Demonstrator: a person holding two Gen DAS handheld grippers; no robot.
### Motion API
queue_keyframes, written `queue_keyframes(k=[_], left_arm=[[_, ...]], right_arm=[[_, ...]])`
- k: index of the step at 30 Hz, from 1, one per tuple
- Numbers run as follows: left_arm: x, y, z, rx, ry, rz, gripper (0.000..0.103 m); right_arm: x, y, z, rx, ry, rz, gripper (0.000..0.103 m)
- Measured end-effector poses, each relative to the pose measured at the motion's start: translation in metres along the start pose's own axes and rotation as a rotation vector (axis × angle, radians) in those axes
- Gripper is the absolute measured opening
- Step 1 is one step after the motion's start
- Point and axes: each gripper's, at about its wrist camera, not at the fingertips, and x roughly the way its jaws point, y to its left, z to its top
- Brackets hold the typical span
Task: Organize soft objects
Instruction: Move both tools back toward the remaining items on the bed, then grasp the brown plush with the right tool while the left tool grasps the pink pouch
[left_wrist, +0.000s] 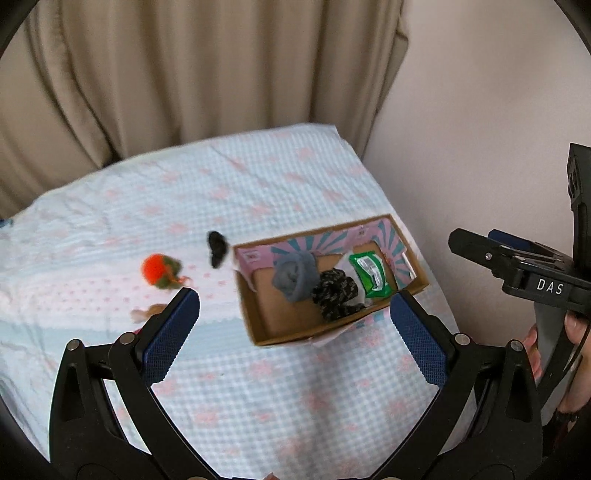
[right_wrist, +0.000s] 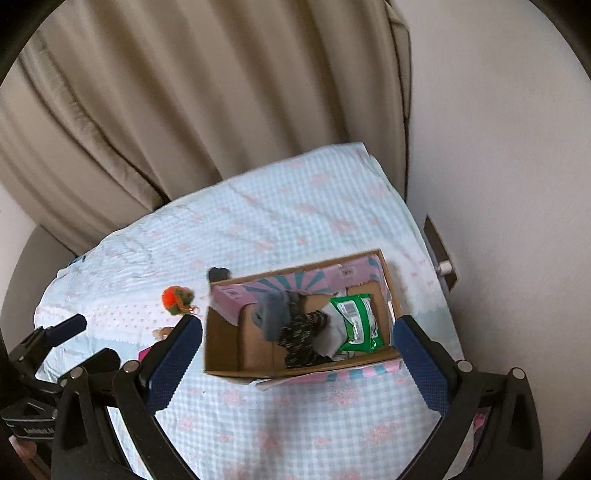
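Observation:
An open cardboard box with pink and teal flaps lies on the bed. It holds a grey rolled cloth, a dark patterned knit and a green packet. An orange and green knitted ball and a black soft item lie left of the box. A small tan item lies by my left finger. My left gripper and right gripper hover above the box, both open and empty.
The bed has a blue checked sheet with pink flowers. Beige curtains hang behind it. A white wall runs along the right, with a wall socket. The right gripper's body shows at the left wrist view's right edge.

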Motion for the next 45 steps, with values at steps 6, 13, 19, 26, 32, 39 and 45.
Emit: queue_keyframes(k=[6,13,19,26,32,39,45], left_arm=[[-0.076,0.028,-0.018,-0.051,-0.104,0.058,0.103],[-0.15,0.063,-0.04,-0.116,-0.234,0.118,0.103],[-0.195,0.099,-0.055,-0.124,-0.32,0.138,0.103],[-0.219,0.164,-0.067,-0.085,-0.328,0.124,0.103],[-0.216,0.229,-0.074,-0.033,-0.313,0.1,0.103],[-0.178,0.294,-0.082,0.055,-0.249,0.049,0.103],[-0.109,0.324,-0.092,0.128,-0.169,-0.048,0.103]], right_arm=[[-0.054,0.046,-0.006,-0.105,-0.085,-0.008,0.103],[-0.108,0.104,-0.023,-0.204,-0.221,-0.064,0.103],[-0.125,0.154,-0.035,-0.25,-0.262,-0.026,0.103],[-0.119,0.219,-0.051,-0.22,-0.276,-0.011,0.103],[-0.092,0.278,-0.061,-0.189,-0.258,-0.004,0.103],[-0.032,0.322,-0.075,-0.117,-0.199,0.048,0.103],[0.039,0.334,-0.081,-0.087,-0.114,0.085,0.103]])
